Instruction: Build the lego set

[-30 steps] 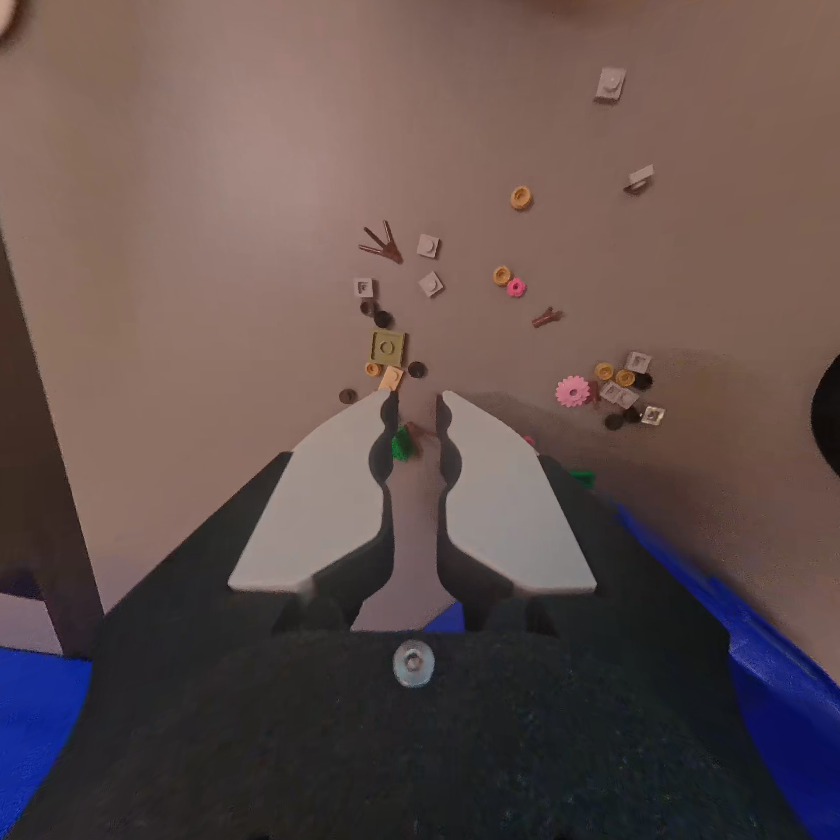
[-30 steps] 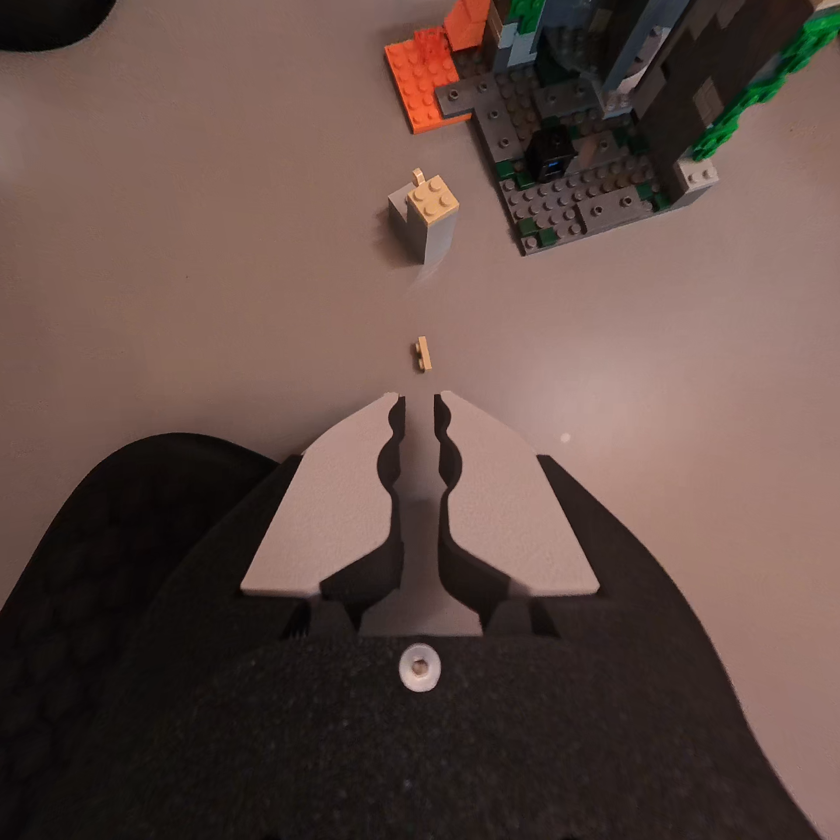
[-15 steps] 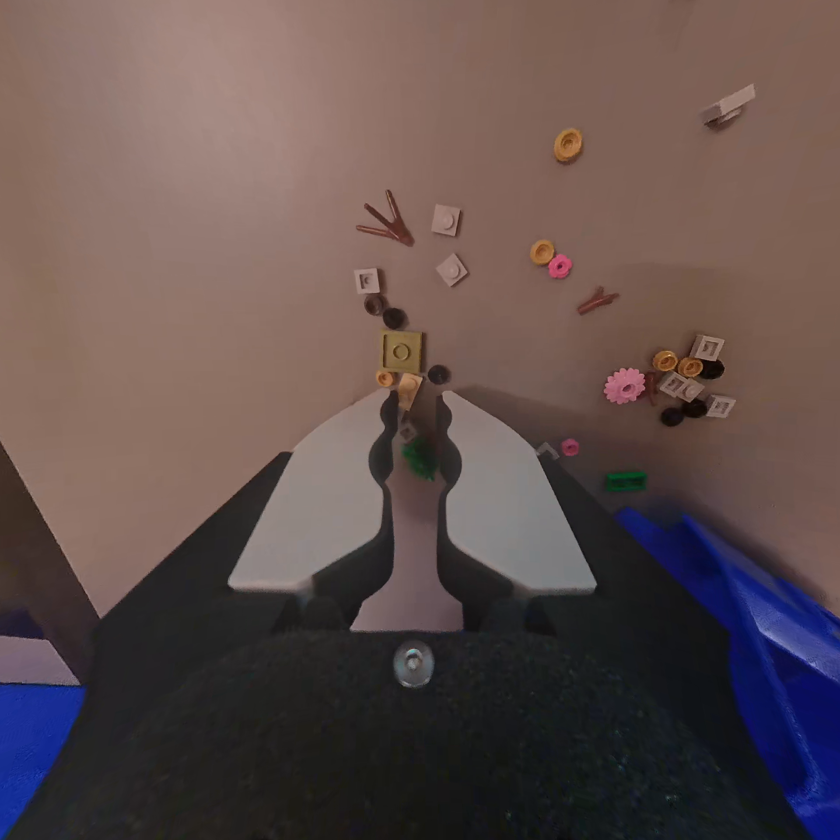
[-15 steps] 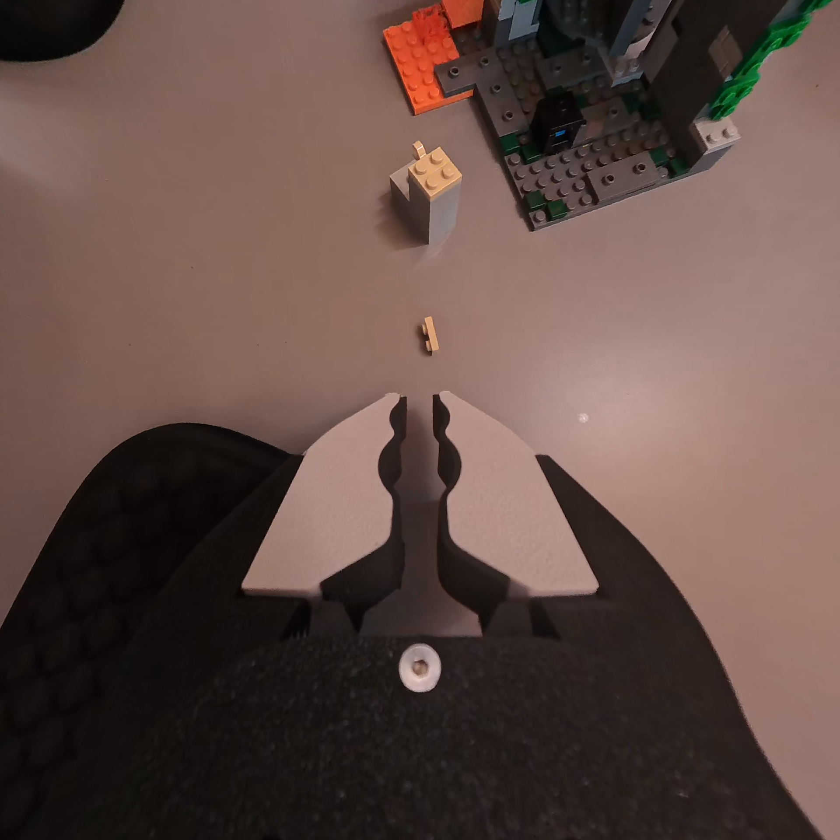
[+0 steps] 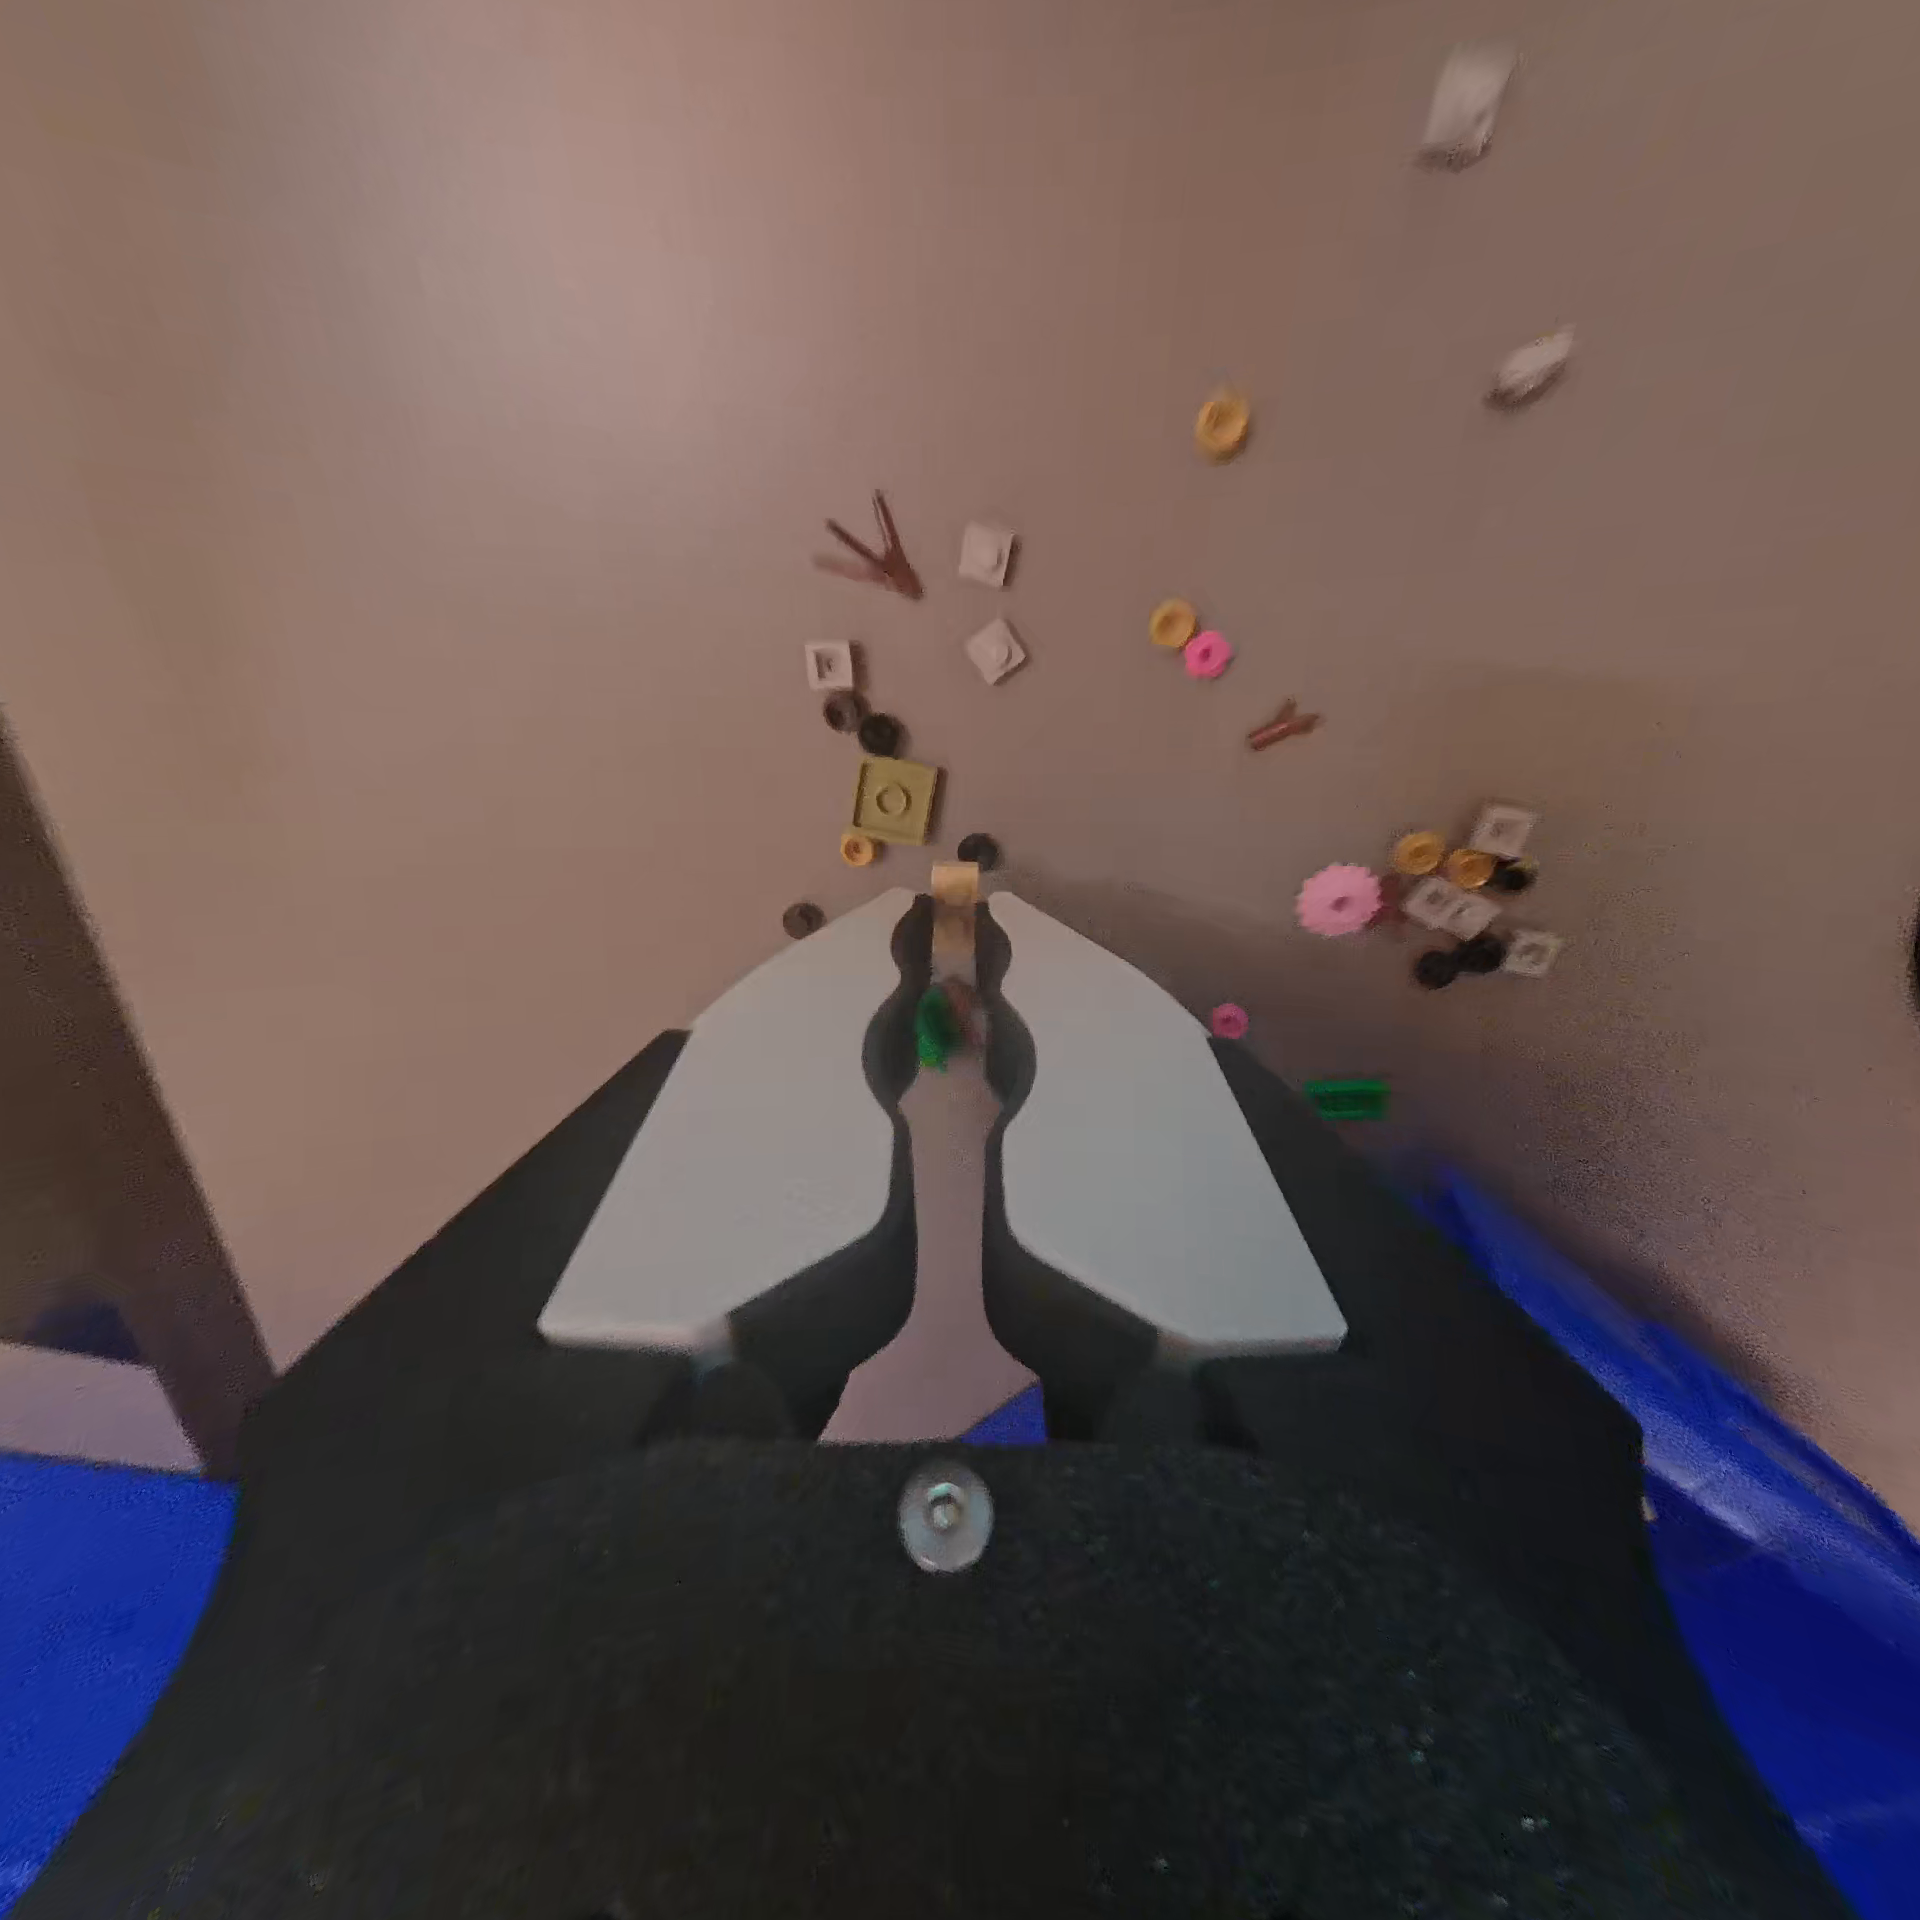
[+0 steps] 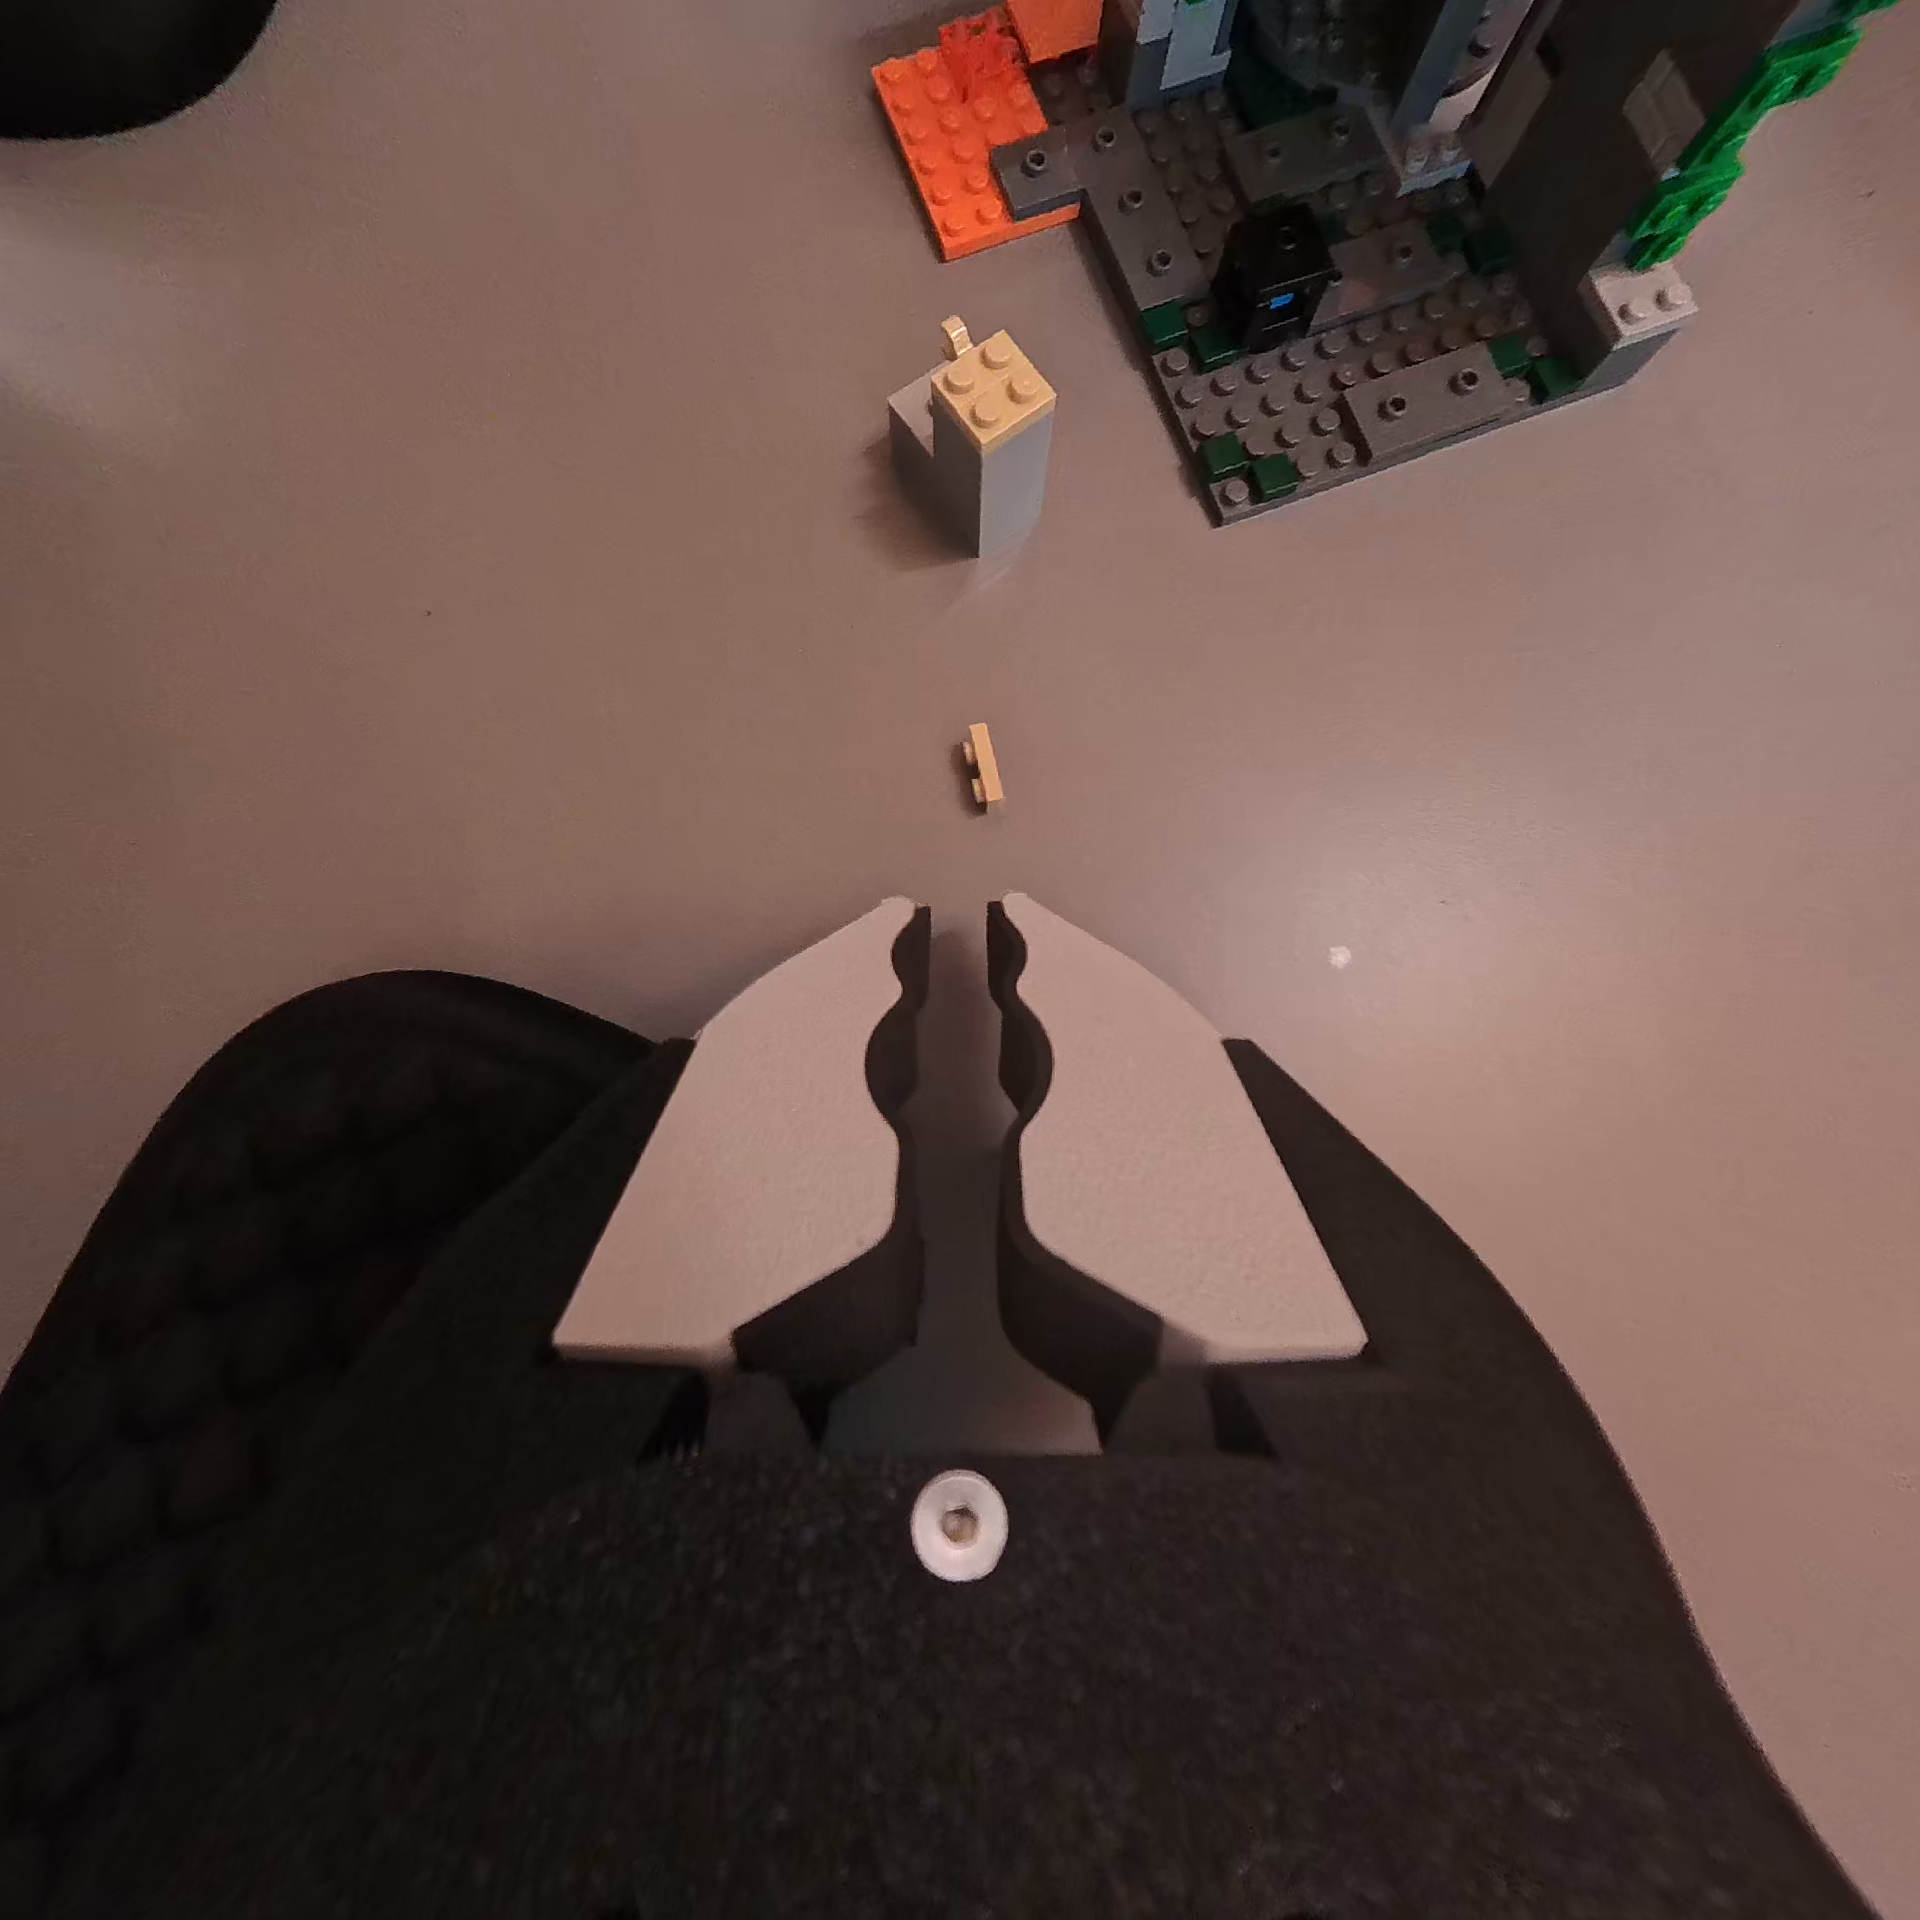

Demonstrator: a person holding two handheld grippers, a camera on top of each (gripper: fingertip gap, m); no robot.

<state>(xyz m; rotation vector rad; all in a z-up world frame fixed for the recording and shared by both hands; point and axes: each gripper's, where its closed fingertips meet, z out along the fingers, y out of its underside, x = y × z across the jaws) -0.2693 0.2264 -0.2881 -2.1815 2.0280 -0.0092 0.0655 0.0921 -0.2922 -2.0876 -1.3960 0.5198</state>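
Pinching a tiny tan piece point(image 5: 954, 896) between its two tips, the left gripper point(image 5: 954, 914) sits low over the brown table point(image 5: 520, 416). The gray fingers point(image 5: 790, 1122) are almost together, and the little piece stands up between them with its top poking out past the tips. The picture is a bit blurry, but both tips look like they press on its sides.

This piece looks like hard plastic. It is very light and very small, so I think it could slip or pop out if the squeeze is crooked. Its flat sides are the best place to hold, right at the very tips.

Lots of other small bits lie near. An olive square tile point(image 5: 896, 798) is just past the tips, with a small gold ring point(image 5: 858, 848) and a dark round stud point(image 5: 977, 849) beside it. A green leafy bit point(image 5: 933, 1029) shows lower down in the gap between the fingers. Off to the right are a pink flower gear point(image 5: 1338, 900) and a blue bin point(image 5: 1714, 1455).

The right gripper point(image 6: 958, 914) has nothing in it. Its fingers point(image 6: 790, 1143) stand a little apart with bare table between them. A thin tan plate point(image 6: 985, 767) lies on its edge a short way ahead, not touching. Farther on is a gray block with a tan top point(image 6: 977, 447), and then a big gray brick build point(image 6: 1403, 260) with an orange plate point(image 6: 945, 156).
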